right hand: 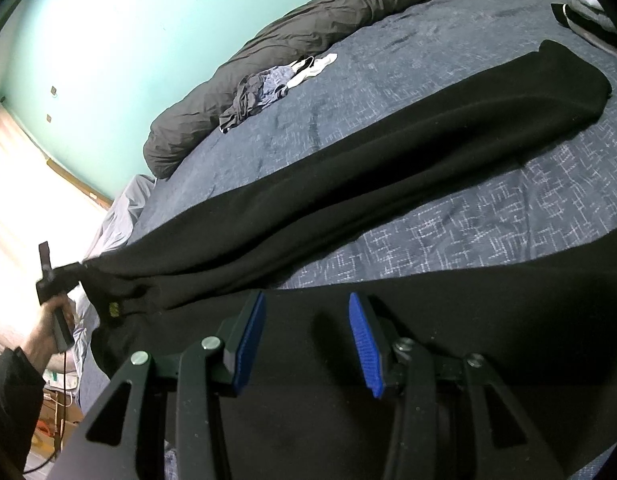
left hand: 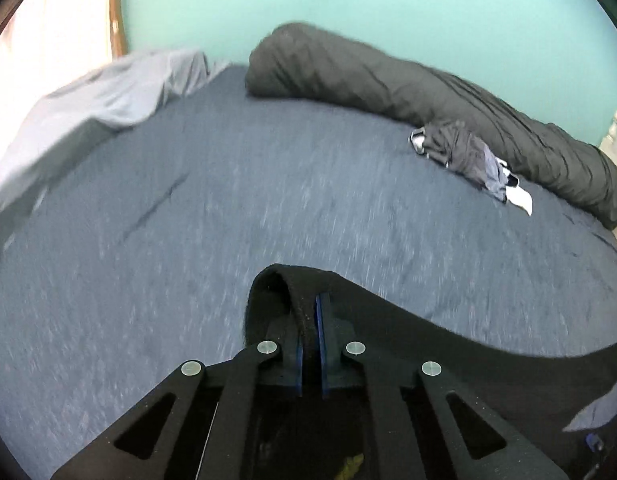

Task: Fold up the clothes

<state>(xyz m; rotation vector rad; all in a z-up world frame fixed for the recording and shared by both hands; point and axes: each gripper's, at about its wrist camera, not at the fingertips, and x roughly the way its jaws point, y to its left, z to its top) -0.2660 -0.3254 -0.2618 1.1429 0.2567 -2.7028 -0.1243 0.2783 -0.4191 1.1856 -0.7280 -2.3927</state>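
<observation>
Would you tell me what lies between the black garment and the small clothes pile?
Only bare blue bedspread separates the black garment from the small clothes pile, seen in the right wrist view.

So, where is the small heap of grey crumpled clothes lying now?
The small heap of grey crumpled clothes lies on the blue patterned bedcover, far right in the left wrist view, right against the long rolled dark grey duvet.
</observation>
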